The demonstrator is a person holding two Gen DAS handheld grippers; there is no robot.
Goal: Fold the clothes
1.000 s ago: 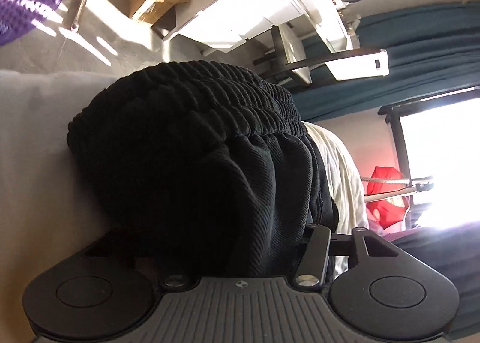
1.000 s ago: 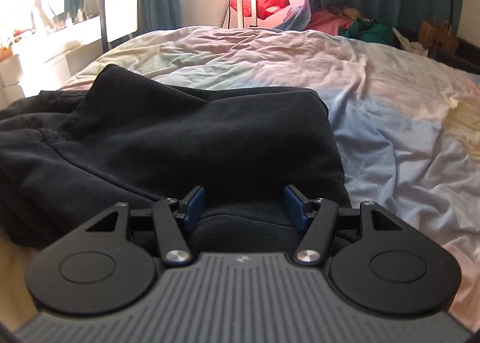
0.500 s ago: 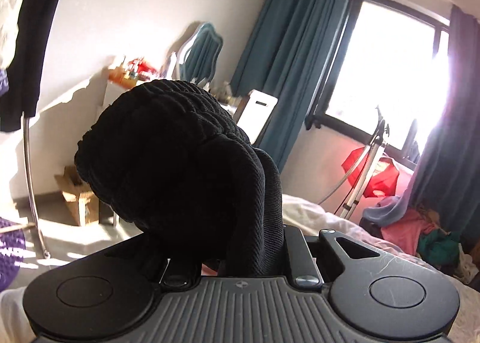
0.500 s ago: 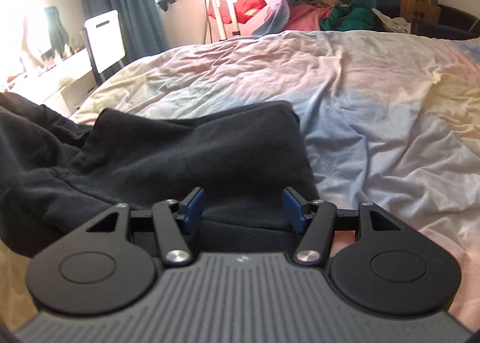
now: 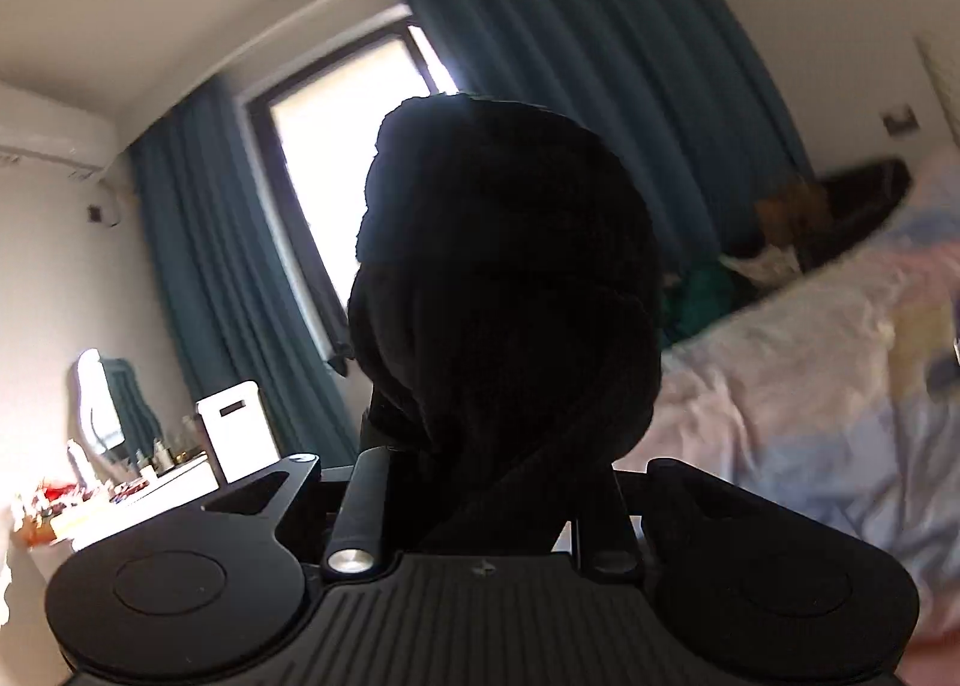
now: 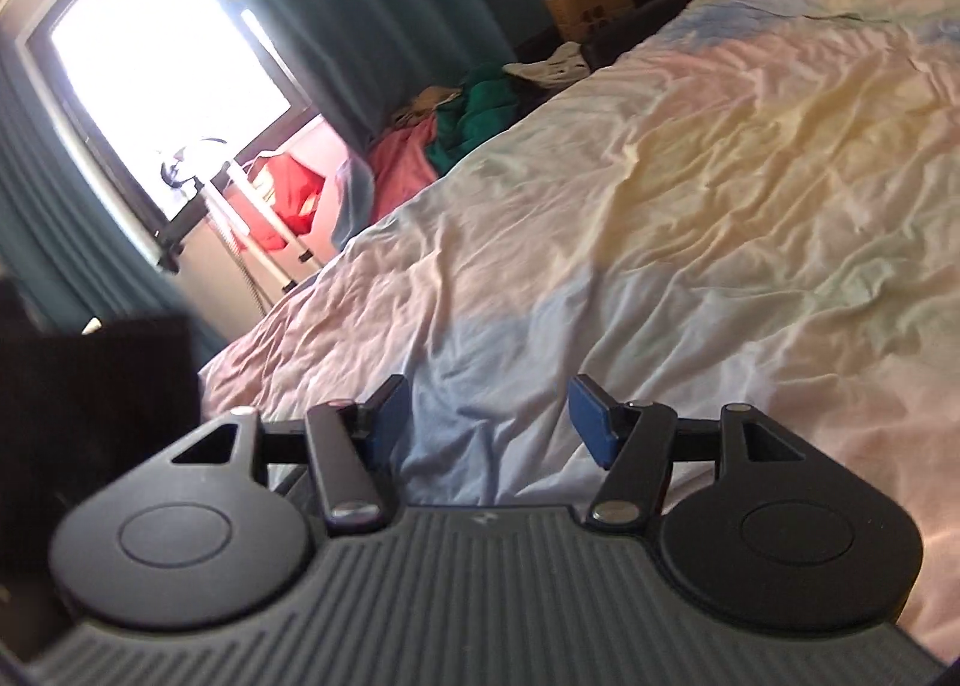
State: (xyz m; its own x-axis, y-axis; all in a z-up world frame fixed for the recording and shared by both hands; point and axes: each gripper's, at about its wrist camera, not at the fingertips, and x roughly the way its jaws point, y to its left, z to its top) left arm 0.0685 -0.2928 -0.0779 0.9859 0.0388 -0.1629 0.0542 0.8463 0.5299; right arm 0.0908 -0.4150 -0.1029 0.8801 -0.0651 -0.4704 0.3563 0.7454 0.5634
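Filling the middle of the left wrist view, one black garment (image 5: 504,290) is bunched and clamped in the left hand-held gripper (image 5: 486,482), held up in the air against the window (image 5: 336,146) with the bed (image 5: 810,386) lying off to its right. One right hand-held gripper (image 6: 487,416) is spread wide and grasps nothing, its two blue pads (image 6: 591,423) apart over a broad stretch of bare, wrinkled pastel bedsheet (image 6: 690,194) that runs free to the far edge, where a pile of coloured clothes (image 6: 456,128) sits. No readable writing or brand shows in either view.
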